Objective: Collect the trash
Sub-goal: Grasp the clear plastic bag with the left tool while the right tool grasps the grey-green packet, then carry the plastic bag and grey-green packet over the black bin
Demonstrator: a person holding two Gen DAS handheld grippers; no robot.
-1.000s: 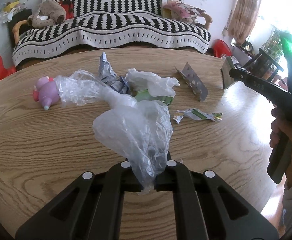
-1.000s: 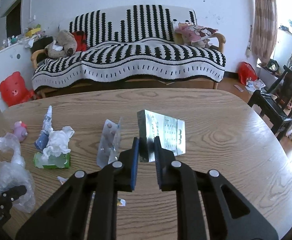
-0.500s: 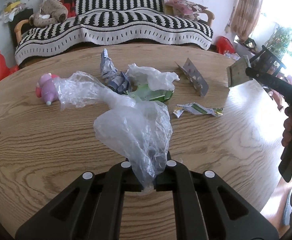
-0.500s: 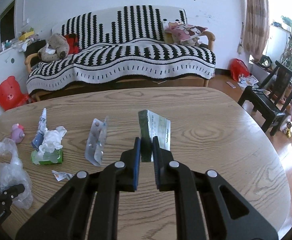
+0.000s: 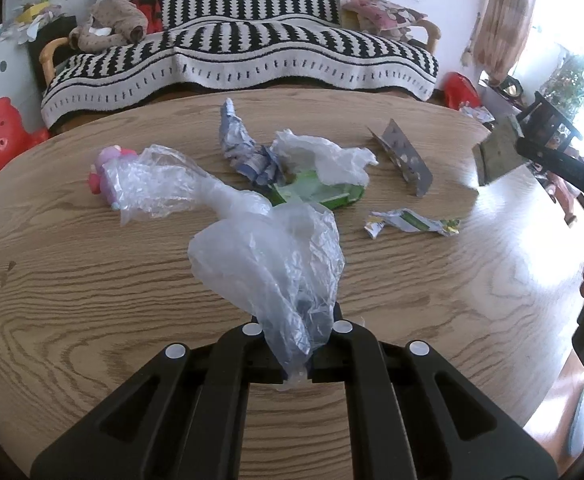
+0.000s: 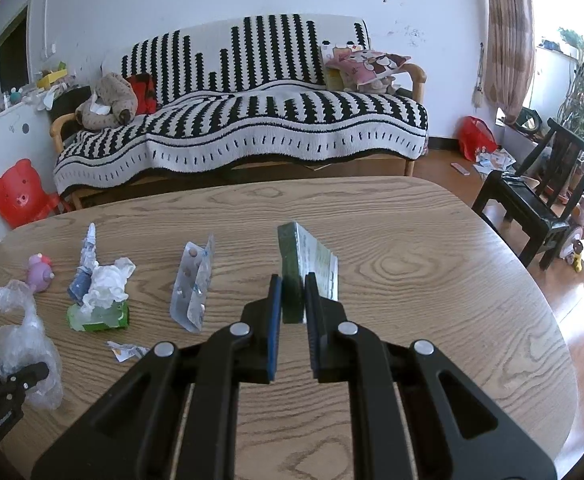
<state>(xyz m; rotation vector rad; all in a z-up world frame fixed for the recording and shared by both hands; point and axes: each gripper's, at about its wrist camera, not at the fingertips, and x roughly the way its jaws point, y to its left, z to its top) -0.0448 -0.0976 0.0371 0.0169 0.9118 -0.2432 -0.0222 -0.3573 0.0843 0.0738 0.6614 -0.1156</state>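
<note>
My left gripper [image 5: 295,320] is shut on a crumpled clear plastic bag [image 5: 268,252] that trails across the wooden table [image 5: 92,280]; the bag [image 6: 24,344] also shows at the lower left of the right wrist view. My right gripper [image 6: 292,280] is shut on a flattened green and white carton [image 6: 309,268], held above the table; that carton [image 5: 497,156] appears at the far right in the left wrist view. Loose on the table lie a blister pack [image 6: 194,284], a green wrapper under white plastic [image 6: 100,304], a crushed blue and white tube [image 5: 240,144] and a torn wrapper [image 5: 411,222].
A small pink toy [image 6: 39,272] sits near the table's left edge. Behind the table stands a sofa with a striped black and white cover [image 6: 252,120]. A dark wooden chair [image 6: 539,200] stands right of the table. A red bear-shaped stool [image 6: 20,196] is at the left.
My right gripper has lifted the carton off the table and drawn it back to the right. The left gripper stays put with the bag.
</note>
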